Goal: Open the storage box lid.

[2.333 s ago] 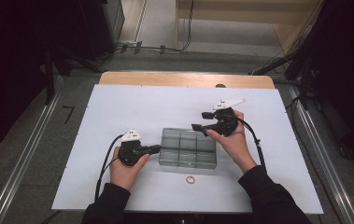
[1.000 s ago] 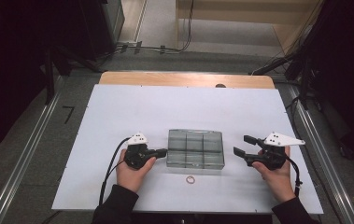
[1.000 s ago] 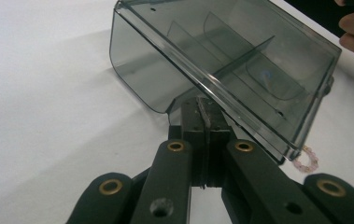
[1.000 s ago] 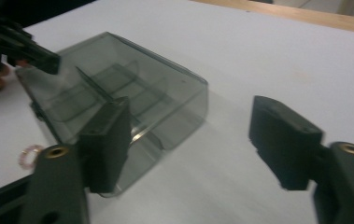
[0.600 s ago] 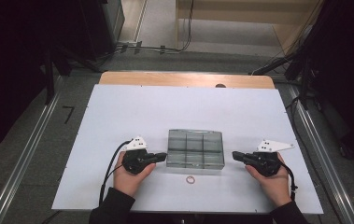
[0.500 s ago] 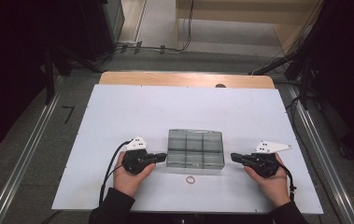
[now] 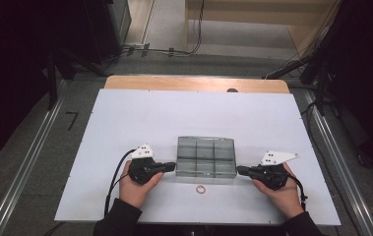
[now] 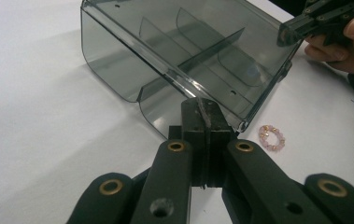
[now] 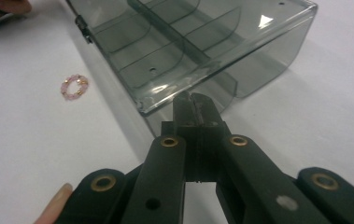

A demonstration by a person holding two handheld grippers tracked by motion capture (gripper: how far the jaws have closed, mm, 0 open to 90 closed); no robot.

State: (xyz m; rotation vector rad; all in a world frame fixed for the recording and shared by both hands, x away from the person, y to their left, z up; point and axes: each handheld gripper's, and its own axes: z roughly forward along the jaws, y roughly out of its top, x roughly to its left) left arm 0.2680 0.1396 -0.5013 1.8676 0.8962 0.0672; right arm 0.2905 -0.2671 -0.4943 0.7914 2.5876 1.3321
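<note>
A smoky clear divided box (image 7: 206, 157) sits near the front of the white bench (image 7: 125, 118). The left gripper (image 8: 202, 122) and right gripper (image 9: 194, 112) have their jaws closed, each apparently pinching an end rim. A pink bead ring (image 7: 201, 189) lies just beside it.

black sleeves (image 7: 116, 220), black tools (image 7: 170, 167) with brass rivets, white three-cornered plates, black cables.

high view overhead; tongs cameras close, opposite ends, sharing box (image 7: 206, 157).
</note>
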